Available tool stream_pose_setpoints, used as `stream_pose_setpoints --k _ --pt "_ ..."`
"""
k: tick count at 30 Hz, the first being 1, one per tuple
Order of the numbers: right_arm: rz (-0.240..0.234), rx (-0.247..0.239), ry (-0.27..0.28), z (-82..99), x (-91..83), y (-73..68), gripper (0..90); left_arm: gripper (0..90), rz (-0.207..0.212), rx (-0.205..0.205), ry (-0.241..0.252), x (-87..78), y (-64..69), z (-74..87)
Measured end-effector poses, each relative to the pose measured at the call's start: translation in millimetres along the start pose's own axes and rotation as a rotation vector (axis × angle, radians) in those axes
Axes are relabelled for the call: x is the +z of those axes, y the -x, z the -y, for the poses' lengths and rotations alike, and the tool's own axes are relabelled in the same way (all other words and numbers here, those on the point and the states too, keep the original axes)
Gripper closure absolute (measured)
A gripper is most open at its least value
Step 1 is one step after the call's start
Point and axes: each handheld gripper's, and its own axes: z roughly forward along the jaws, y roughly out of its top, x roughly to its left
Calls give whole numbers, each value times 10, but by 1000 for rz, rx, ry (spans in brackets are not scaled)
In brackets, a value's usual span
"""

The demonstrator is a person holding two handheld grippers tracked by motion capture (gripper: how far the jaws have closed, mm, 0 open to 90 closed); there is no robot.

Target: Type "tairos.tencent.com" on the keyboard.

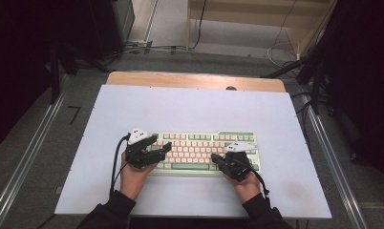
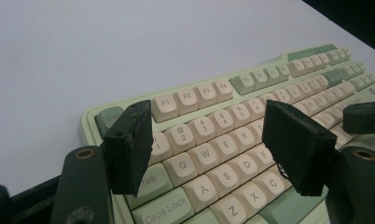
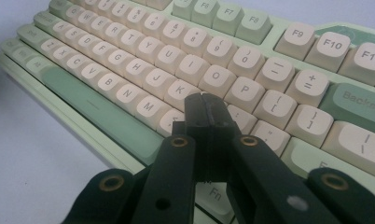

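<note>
The pale-green plastic keyboard with cream keycaps [image 1: 207, 151] is lying on the white worktop [image 1: 190, 109]. The right tongs [image 3: 207, 109] are being held closed above its K-L keys, ready for pressing 1 key squarely. The left tongs [image 2: 209, 144] are being held open, empty, above its Q-W-E keys.

Probably a lab: white test table [image 1: 190, 107], floor rails [image 1: 27, 152], loose cables [image 1: 147, 47].

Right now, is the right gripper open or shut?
Shut. In the right gripper view the right gripper has its two black jaws pressed together, nothing between them, above the keyboard.
</note>
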Motion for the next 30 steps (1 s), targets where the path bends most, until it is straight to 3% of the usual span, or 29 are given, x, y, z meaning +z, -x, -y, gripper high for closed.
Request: stream_pose_setpoints --k 18,21,26,28,30 --pt "0 -5 -10 11 16 6 874 339 6 2 -3 1 7 2" --pt "-3 2 45 -27 -75 21 864 339 4 3 -2 -6 4 2" --pt "29 35 127 -53 -170 100 417 341 6 10 -4 1 15 3" --pt "52 39 140 -57 -180 128 323 352 7 16 -3 -4 24 4" --pt "59 50 146 -60 -189 152 289 372 6 24 -4 -6 31 6"
